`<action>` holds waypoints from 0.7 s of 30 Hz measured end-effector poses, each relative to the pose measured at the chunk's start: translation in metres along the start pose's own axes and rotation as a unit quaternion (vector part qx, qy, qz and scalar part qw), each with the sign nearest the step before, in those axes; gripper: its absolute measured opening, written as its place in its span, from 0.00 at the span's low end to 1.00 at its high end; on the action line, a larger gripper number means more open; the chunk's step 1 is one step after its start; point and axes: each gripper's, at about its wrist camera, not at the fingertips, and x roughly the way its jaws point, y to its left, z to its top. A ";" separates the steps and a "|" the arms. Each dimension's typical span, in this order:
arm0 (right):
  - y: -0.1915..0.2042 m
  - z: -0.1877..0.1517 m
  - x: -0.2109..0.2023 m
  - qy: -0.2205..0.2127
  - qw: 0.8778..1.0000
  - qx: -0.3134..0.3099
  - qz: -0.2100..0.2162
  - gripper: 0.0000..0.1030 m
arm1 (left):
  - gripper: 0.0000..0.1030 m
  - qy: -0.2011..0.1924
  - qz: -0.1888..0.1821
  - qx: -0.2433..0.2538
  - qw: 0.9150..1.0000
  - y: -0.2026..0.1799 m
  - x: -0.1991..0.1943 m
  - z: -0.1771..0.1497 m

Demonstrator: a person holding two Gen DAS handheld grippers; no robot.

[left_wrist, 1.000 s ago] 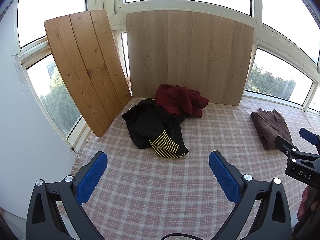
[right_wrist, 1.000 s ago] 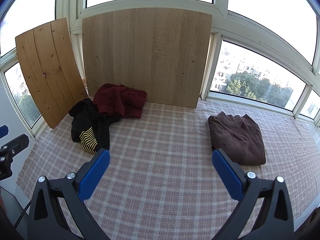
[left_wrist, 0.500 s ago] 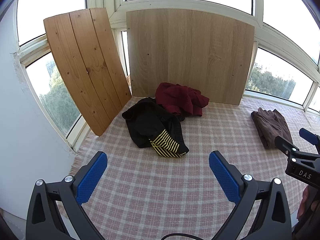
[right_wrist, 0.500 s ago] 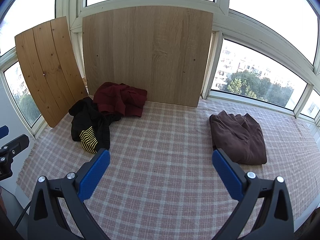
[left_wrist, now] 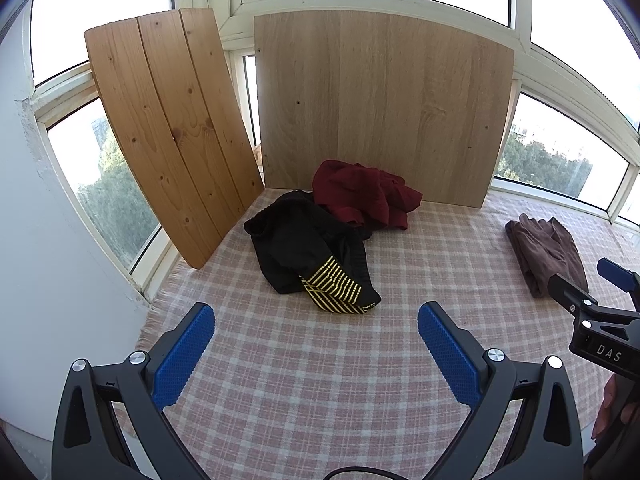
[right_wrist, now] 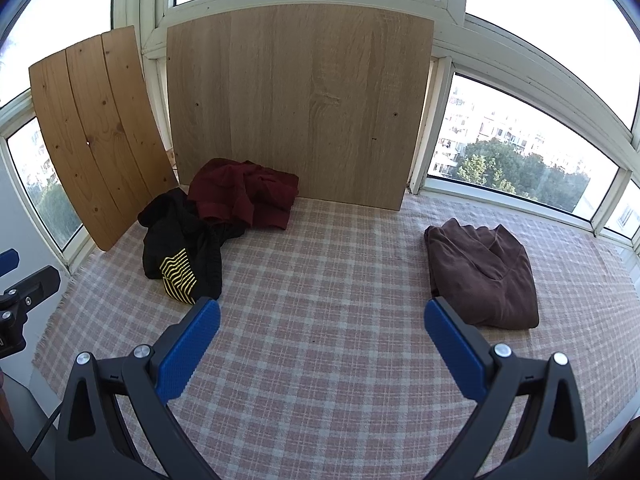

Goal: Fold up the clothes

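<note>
A crumpled black garment with yellow stripes (left_wrist: 308,252) (right_wrist: 182,252) lies at the back left of the checked cloth. Behind it, partly overlapping, sits a crumpled dark red garment (left_wrist: 362,198) (right_wrist: 244,196). A folded brown garment (left_wrist: 548,252) (right_wrist: 482,274) rests on the right. My left gripper (left_wrist: 316,324) hovers open in front of the black garment, nothing between its blue pads. My right gripper (right_wrist: 322,320) is open too, over bare cloth between the black and brown garments. The right gripper's tip (left_wrist: 592,312) shows at the left view's right edge.
A checked pink cloth (right_wrist: 328,344) covers the surface. A large wooden board (right_wrist: 296,104) and a slatted board (left_wrist: 168,128) lean against the windows behind. The cloth's fringed left edge (left_wrist: 154,312) borders a white wall. A hand (left_wrist: 614,408) shows at lower right.
Both views have shifted only slightly; the clothes sit a little lower in frame. Both grippers stay open and nothing on the cloth has moved.
</note>
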 end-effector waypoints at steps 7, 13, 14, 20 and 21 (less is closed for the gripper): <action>0.005 0.004 0.015 0.000 1.000 -0.001 0.016 1.00 | 1.00 0.009 0.010 -0.005 1.000 0.010 0.019 0.001; 0.013 0.009 0.051 0.020 0.998 0.012 0.066 1.00 | 1.00 0.019 0.023 -0.005 1.000 0.030 0.046 0.005; 0.015 0.009 0.059 0.024 0.997 0.013 0.070 1.00 | 1.00 0.021 0.023 -0.005 1.000 0.033 0.051 0.006; 0.035 0.009 0.110 0.052 0.995 -0.006 0.084 1.00 | 1.00 0.034 0.027 0.004 0.999 0.054 0.096 0.015; 0.039 0.009 0.118 0.056 0.995 -0.014 0.084 1.00 | 1.00 0.036 0.028 0.007 0.999 0.058 0.105 0.017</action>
